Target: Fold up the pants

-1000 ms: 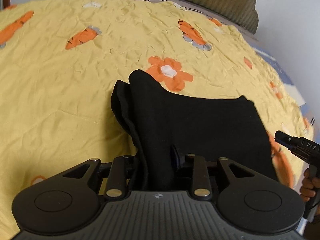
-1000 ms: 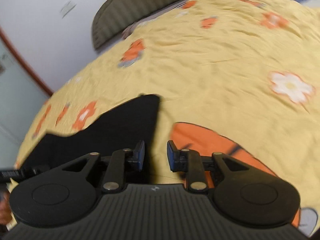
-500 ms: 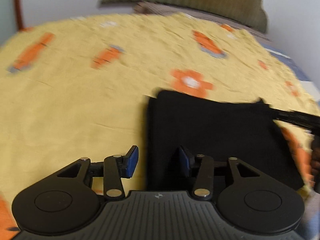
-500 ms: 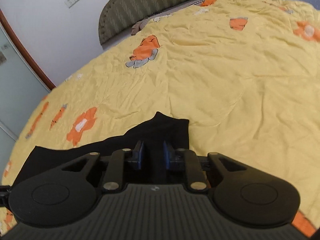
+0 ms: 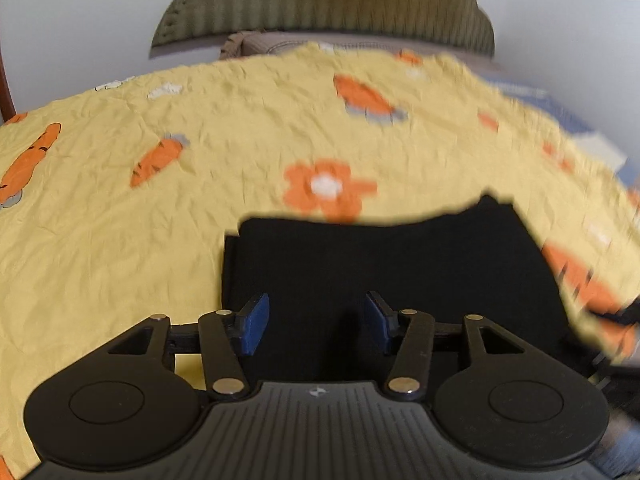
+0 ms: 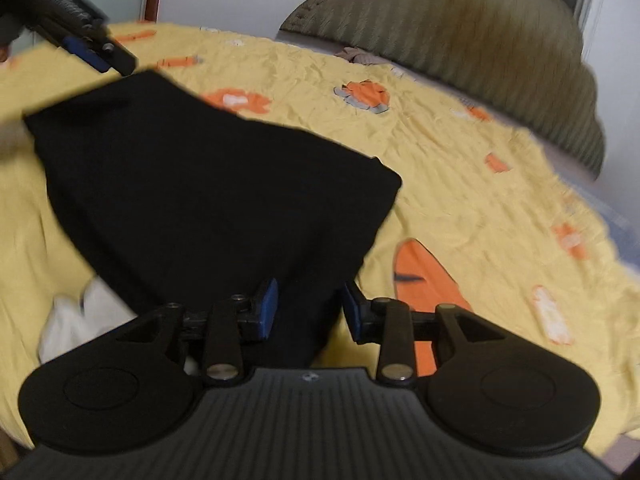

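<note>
The black pants point(image 5: 384, 264) lie folded into a flat, roughly rectangular bundle on the yellow bedspread point(image 5: 120, 240). My left gripper point(image 5: 316, 324) is open and empty, hovering over the near left edge of the bundle. My right gripper point(image 6: 308, 306) is open and empty over the near right corner of the pants point(image 6: 208, 192). The left gripper also shows in the right wrist view point(image 6: 80, 36), at the far left, raised beyond the bundle's far corner.
The bedspread point(image 6: 500, 220) has orange carrot and flower prints. An olive ribbed headboard point(image 5: 328, 4) and a pillow edge point(image 5: 272, 46) are at the far end. A white cloth point(image 6: 80, 320) lies left of the pants. A blue sheet point(image 5: 580, 120) shows at the right.
Both grippers have let go of the pants and opened wide. The raised fold now lies flat on the bundle. Both grippers have pulled back.
</note>
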`<state>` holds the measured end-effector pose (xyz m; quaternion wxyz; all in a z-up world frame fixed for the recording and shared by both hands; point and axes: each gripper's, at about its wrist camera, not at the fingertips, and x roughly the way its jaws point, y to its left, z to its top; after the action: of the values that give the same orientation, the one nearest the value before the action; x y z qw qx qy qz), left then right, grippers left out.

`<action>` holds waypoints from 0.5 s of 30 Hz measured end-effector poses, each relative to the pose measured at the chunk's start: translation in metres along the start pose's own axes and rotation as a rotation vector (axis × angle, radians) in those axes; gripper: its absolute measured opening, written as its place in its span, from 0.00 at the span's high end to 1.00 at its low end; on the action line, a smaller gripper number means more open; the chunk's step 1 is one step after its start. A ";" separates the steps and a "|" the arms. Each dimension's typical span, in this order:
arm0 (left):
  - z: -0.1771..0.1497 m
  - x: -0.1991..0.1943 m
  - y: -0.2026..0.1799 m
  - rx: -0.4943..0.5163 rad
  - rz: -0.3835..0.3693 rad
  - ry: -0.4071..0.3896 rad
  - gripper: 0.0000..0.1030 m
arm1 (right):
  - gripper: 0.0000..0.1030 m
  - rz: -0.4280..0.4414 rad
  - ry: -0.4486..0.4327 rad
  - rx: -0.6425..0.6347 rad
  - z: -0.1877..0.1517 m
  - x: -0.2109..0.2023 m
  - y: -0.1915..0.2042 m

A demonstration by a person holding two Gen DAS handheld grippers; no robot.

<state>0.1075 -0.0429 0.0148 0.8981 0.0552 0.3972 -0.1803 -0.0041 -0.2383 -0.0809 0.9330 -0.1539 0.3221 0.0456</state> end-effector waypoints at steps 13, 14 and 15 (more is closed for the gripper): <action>-0.036 -0.018 -0.017 0.143 0.079 -0.053 0.38 | 0.42 -0.003 -0.049 0.015 0.007 -0.012 0.035; -0.031 -0.020 -0.015 0.130 0.077 -0.063 0.38 | 0.42 0.007 -0.045 0.045 0.007 -0.014 0.032; -0.025 -0.020 -0.013 0.117 0.079 -0.074 0.38 | 0.42 0.016 -0.042 0.072 0.008 -0.016 0.028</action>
<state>0.0727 -0.0435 0.0129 0.9138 0.1164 0.3503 -0.1694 -0.0172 -0.2092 -0.0718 0.9441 -0.1166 0.3051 0.0448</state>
